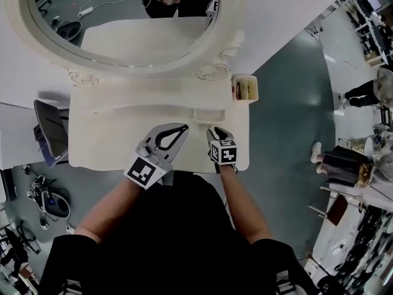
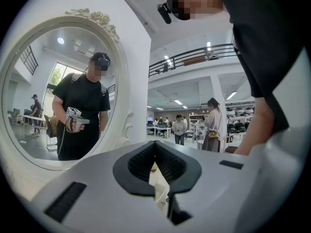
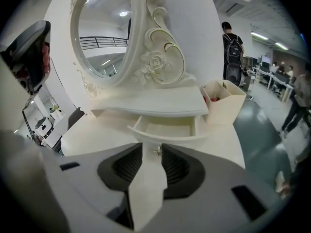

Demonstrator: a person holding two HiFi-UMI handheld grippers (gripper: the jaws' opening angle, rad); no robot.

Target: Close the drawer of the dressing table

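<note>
The cream dressing table [image 1: 110,141] has one small drawer [image 1: 207,114] pulled out under its raised shelf. The right gripper view shows the drawer [image 3: 165,129] open and empty, front panel towards me. Its small metal knob [image 3: 158,151] lies between the tips of my right gripper [image 3: 152,147], which is open; the pads do not press on it. In the head view the right gripper [image 1: 214,131] points down at the tabletop just in front of the drawer. My left gripper [image 1: 183,128] hovers beside it to the left, shut and empty, with its tips [image 2: 155,143] touching.
A large oval mirror [image 1: 123,17] with carved trim stands at the back of the table. A cream organiser box [image 1: 245,88] sits at the table's right end. A dark chair-like object [image 1: 52,131] stands left of the table. People [image 1: 362,94] stand further off to the right.
</note>
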